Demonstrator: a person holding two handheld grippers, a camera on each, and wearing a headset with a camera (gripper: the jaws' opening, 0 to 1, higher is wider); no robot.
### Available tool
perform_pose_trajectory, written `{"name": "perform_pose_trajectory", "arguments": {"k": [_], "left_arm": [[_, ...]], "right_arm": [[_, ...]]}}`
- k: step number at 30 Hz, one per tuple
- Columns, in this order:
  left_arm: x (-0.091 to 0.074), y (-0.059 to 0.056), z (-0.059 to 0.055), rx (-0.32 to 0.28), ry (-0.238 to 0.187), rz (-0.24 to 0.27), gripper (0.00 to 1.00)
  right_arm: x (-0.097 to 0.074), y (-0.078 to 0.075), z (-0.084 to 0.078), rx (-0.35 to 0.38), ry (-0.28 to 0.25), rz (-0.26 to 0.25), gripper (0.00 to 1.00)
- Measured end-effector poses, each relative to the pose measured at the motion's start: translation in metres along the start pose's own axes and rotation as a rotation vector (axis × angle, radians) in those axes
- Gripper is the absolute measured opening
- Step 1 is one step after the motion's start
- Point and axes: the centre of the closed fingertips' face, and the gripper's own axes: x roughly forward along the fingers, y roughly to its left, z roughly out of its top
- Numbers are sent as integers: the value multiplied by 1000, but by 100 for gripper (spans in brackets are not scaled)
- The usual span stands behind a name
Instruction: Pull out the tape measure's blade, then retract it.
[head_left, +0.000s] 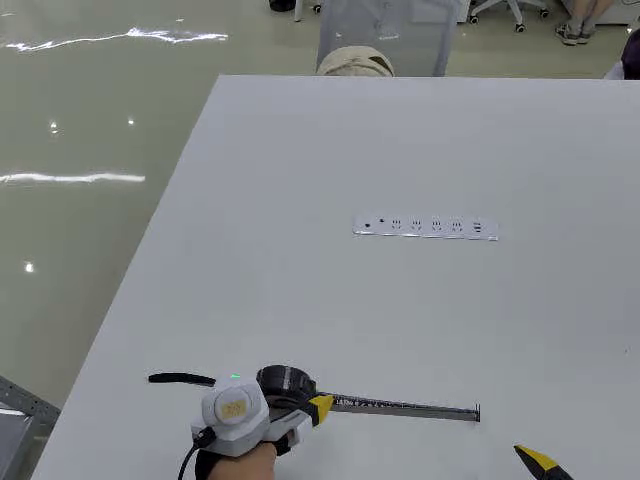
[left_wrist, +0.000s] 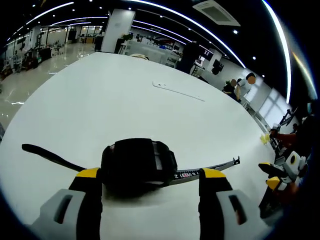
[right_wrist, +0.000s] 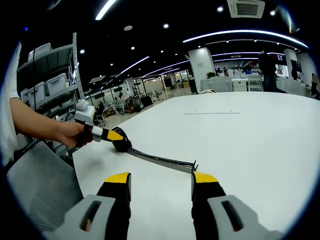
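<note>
Our left claw (left_wrist: 151, 176) straddles the tape (left_wrist: 138, 162) at the counter's (head_left: 400, 320) 7 o'clock edge; whether it pinches, we can't make out. The blade (head_left: 405, 407) lies 9-to-3, its hook (right_wrist: 193, 166) near 12 o'clock of our spread, empty right claw (right_wrist: 157, 181), the nearer one.

L gripper (left_wrist: 150, 176): jaws level, set well apart, yellow tips fwd; clamped or not, can't tell. L hand (right_wrist: 70, 134): wrapped round the gripper's rear. Bare forearm (right_wrist: 35, 122) reaches in from a white sleeve (right_wrist: 7, 95). R gripper (right_wrist: 161, 181): jaws parted, nothing between, aimed toward L gripper. In head view its yellow tip sits at bottom right, well apart from L.
</note>
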Motion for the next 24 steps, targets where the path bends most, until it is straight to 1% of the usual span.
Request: {"name": "perform_pose_trajectory", "arguments": {"k": [3,6,9,16,24], "left_arm": [[1,0,1,-19,-6,17,78],[2,2,1,-14,-6,35,78],[2,3,2,-26,-11,53,77],[4,5,3,-41,-14,94,76],[6,7,2,-42,2,124,74]], "right_arm": [[1,0,-1,2,1,2,48],[1,-2,-1,-1,4,4,48],[0,-6,0,-3,3,3,48],[2,-11,0,-14,8,9,48],[6,-14,4,-5,-4,14,47]]}}
